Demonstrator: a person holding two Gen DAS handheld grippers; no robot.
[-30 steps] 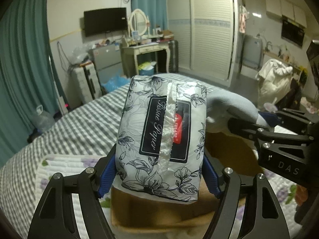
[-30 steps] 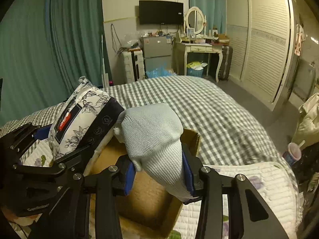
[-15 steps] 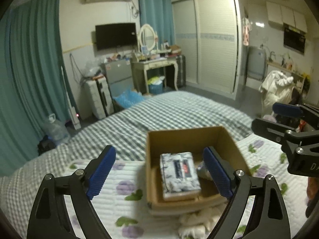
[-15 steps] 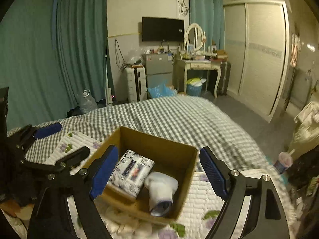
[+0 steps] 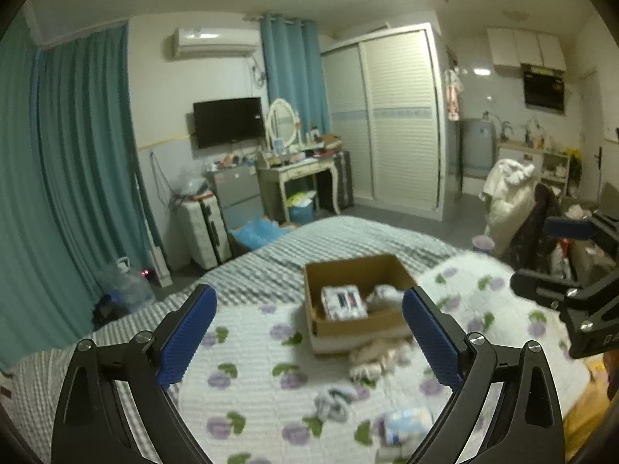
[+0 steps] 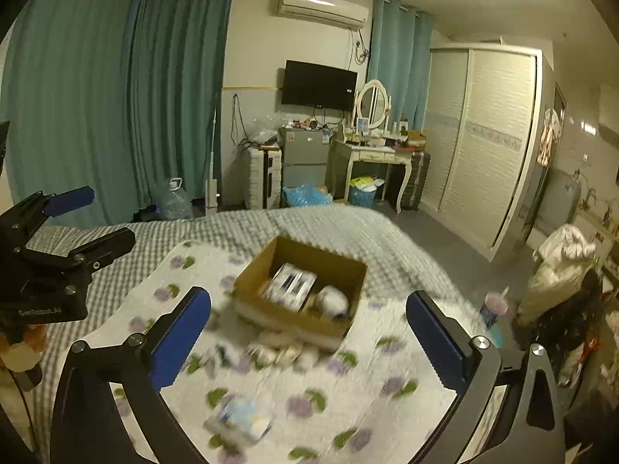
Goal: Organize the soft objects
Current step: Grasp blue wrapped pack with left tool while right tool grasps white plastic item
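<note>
Cardboard box (image 5: 354,297) sits on the floral quilt (image 5: 267,379) mid-bed, holding a black-and-white tissue pack (image 5: 343,301) on its left and a pale sock bundle (image 5: 387,294) on its right. Blurred soft items (image 5: 377,355) lie just near of the box. Left hand-held gripper (image 5: 307,338) and right hand-held gripper (image 6: 307,342) both spread wide, empty, raised above the bed.

Both grippers spread wide, nothing between their pads

Left gripper (image 5: 307,342) and right gripper (image 6: 307,344) each show 2 blue-padded fingers far apart — held up side by side, each visible at the edge of the other's view.
</note>
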